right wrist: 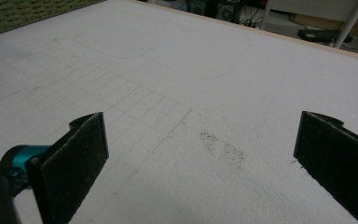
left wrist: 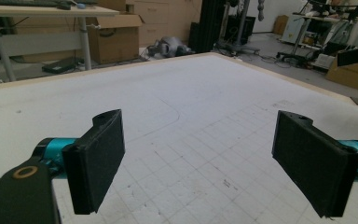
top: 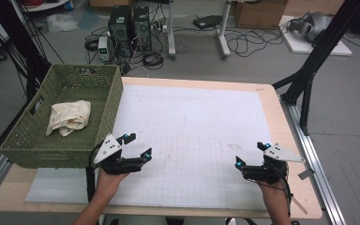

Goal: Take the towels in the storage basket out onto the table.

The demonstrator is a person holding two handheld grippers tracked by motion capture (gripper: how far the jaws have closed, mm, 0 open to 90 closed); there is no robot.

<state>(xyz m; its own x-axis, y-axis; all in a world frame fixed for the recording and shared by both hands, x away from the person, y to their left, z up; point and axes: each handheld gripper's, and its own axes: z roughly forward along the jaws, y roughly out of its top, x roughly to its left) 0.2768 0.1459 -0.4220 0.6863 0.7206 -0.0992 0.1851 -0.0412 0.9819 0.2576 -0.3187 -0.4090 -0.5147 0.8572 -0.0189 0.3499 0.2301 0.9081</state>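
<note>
On near edge of white mat [top: 192,122]: left gripper [top: 133,146] and right gripper [top: 251,155] both wide open, holding nothing. Cloth [top: 69,117] lies crumpled in green basket [top: 104,112], beside left gripper. Risk: jaw snagging basket wall, or pinching only loose fold so cloth slips.

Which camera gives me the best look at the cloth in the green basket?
The high view: the crumpled cream cloth lies in full sight inside the green basket, left of the open left gripper. The right gripper view catches just a strip of basket weave at its top left corner.
</note>
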